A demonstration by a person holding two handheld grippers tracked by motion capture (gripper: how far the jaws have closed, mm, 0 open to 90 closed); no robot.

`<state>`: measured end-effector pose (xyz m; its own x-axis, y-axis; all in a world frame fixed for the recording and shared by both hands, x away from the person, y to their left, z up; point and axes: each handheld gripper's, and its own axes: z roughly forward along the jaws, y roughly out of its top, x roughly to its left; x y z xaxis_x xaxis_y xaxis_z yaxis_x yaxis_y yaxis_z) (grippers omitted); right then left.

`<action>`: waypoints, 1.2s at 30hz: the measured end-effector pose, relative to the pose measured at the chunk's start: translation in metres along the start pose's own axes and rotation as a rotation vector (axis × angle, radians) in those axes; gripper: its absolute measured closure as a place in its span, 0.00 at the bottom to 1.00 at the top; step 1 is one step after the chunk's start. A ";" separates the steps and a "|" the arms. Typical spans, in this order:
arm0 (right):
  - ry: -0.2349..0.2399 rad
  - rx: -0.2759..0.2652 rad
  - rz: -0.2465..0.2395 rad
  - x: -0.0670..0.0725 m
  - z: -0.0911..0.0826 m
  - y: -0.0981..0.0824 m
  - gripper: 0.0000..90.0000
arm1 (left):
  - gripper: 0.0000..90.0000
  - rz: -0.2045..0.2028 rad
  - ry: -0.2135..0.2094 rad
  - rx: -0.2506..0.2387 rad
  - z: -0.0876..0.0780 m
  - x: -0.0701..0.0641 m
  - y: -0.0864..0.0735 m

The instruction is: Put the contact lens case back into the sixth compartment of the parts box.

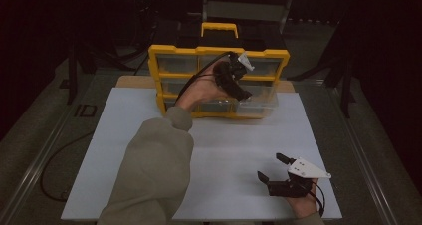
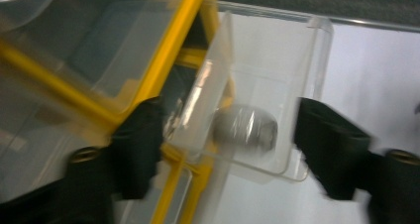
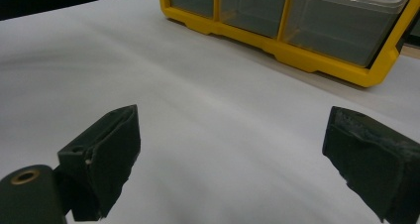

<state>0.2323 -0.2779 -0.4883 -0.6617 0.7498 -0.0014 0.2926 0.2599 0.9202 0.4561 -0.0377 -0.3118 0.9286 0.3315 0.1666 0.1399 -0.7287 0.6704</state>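
A yellow organizer (image 1: pixel 174 50) with clear drawers stands at the back of the white sheet. Its lower right drawer (image 1: pixel 261 103) is pulled out. My left gripper (image 1: pixel 244 91) hangs over that drawer, tilted down into it. In the left gripper view its jaws (image 2: pixel 228 135) stand open on either side of the drawer (image 2: pixel 317 50). A small grey shiny roll-like thing (image 2: pixel 245 130) lies on the drawer's floor between them, and neither pad touches it. My right gripper (image 1: pixel 270 166) rests near the sheet's front right, open and with nothing in it (image 3: pixel 233 149).
The white sheet (image 1: pixel 224 140) covers the table's middle. The organizer's yellow frame (image 3: pixel 317 60) and shut clear drawers stand beyond the right gripper. A black and yellow handle (image 1: pixel 219 28) tops the organizer. Dark floor and stands surround the table.
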 end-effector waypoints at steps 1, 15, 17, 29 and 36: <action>0.000 0.000 0.001 0.000 0.000 0.000 0.09 | 0.17 -0.008 0.013 0.001 -0.002 0.001 -0.002; 0.001 0.008 -0.003 0.002 0.002 0.000 0.09 | 0.00 -0.128 0.147 -0.098 -0.066 0.011 -0.070; 0.001 0.011 -0.003 0.003 0.002 0.000 0.09 | 0.00 -0.138 0.172 -0.123 -0.077 0.008 -0.081; 0.001 0.004 -0.007 0.005 0.003 0.000 0.09 | 0.00 -0.255 0.350 -0.268 -0.124 -0.032 -0.188; 0.001 0.002 -0.011 0.006 0.004 0.001 0.09 | 0.00 -0.371 0.440 -0.323 -0.129 -0.063 -0.264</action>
<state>0.2315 -0.2710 -0.4893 -0.6655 0.7463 -0.0108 0.2868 0.2691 0.9194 0.3163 0.2113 -0.4064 0.6022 0.7898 0.1165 0.2500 -0.3252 0.9120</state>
